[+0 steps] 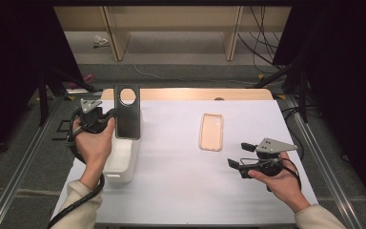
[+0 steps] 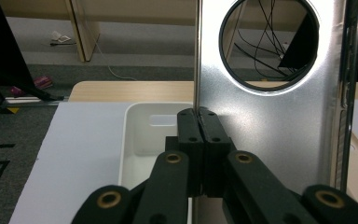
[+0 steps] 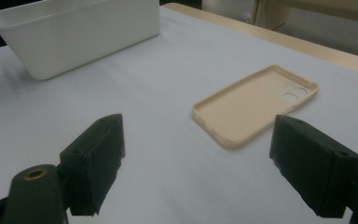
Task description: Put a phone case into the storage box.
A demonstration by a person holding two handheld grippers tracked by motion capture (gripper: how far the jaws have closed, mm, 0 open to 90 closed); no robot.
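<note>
A silvery-grey phone case with a large round camera hole stands upright above the white bin at the left. My left gripper is shut on its left edge. In the left gripper view the pads press together on the case with the bin below. A beige phone case lies flat, hollow side up, right of the table's middle. Just behind it toward the person, my right gripper stands open. In the right gripper view the beige case lies ahead of the wide jaws.
A white sheet covers the table, with a wooden edge at the back. The bin sits far left of the beige case. Dark stands and cables flank the table, and wooden shelving stands behind.
</note>
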